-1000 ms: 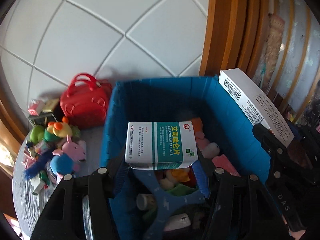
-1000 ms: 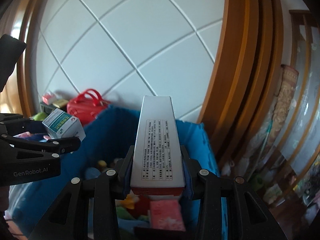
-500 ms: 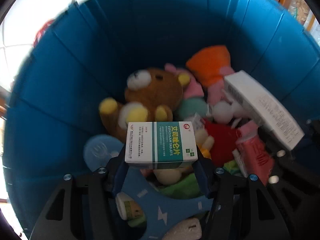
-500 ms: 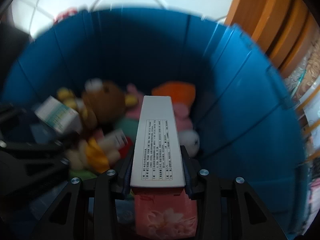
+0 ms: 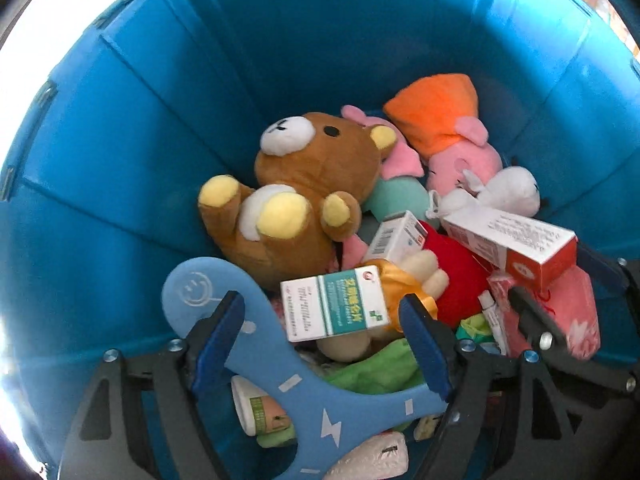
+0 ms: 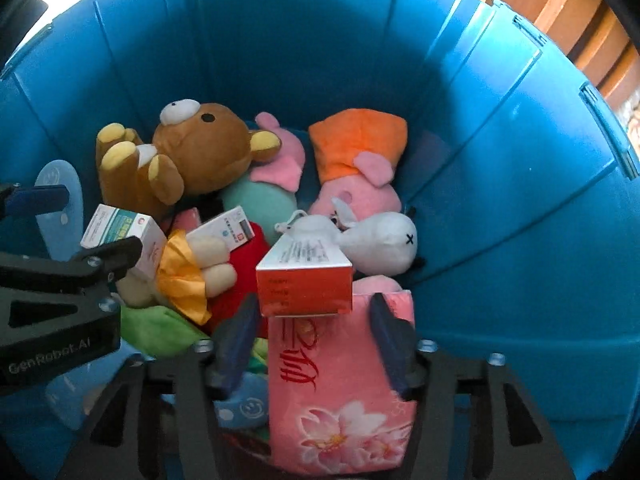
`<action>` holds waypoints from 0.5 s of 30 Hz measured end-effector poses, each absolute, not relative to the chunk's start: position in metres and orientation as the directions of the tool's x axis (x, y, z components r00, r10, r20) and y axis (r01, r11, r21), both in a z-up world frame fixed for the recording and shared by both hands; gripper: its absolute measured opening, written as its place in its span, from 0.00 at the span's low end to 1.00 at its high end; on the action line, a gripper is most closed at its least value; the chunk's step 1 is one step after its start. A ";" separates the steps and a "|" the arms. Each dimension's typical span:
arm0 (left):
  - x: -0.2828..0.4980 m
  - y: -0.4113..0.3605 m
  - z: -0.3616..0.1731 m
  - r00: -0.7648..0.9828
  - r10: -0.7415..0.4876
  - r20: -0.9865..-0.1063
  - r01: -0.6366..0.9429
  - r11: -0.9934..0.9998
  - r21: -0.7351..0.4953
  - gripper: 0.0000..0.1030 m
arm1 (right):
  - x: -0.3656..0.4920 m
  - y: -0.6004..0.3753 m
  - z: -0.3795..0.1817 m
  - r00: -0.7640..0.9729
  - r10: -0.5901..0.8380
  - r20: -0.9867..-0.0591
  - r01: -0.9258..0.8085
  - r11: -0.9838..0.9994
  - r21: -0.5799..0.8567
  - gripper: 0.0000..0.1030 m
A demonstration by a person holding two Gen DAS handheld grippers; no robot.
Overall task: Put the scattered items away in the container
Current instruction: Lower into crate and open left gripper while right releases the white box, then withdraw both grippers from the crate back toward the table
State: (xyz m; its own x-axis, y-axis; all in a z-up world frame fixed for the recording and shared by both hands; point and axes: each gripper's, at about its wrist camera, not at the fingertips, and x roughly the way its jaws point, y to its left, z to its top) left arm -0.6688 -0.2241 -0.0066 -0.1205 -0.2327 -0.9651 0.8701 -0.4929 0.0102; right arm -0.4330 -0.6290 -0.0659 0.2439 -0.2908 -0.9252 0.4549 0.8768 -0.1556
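Observation:
Both grippers are inside the blue bin (image 5: 120,140) (image 6: 500,200). My left gripper (image 5: 322,312) is open; the green-and-white medicine box (image 5: 334,308) lies loose between its fingers on the toys, tilted. It also shows in the right wrist view (image 6: 120,236). My right gripper (image 6: 312,320) is open; the white-and-red box (image 6: 306,276) lies free between its fingers on a pink tissue pack (image 6: 340,392). This box also shows in the left wrist view (image 5: 512,240).
The bin holds a brown bear (image 5: 296,196), a pink pig in orange (image 5: 448,128), a white plush (image 6: 380,244), a red plush (image 5: 456,280), a small white box (image 5: 396,236) and a blue flat toy (image 5: 280,364).
Both grippers went down into the bin and opened. The green box dropped out of the left fingers and tilted; the white-and-red box slid forward out of the right fingers.

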 end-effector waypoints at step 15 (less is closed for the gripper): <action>-0.651 -0.235 0.007 -0.124 -0.246 -0.961 0.914 -0.405 -0.014 0.77 | -0.434 -0.629 -0.059 0.249 -0.241 -0.938 0.463 0.880 -0.103 1.00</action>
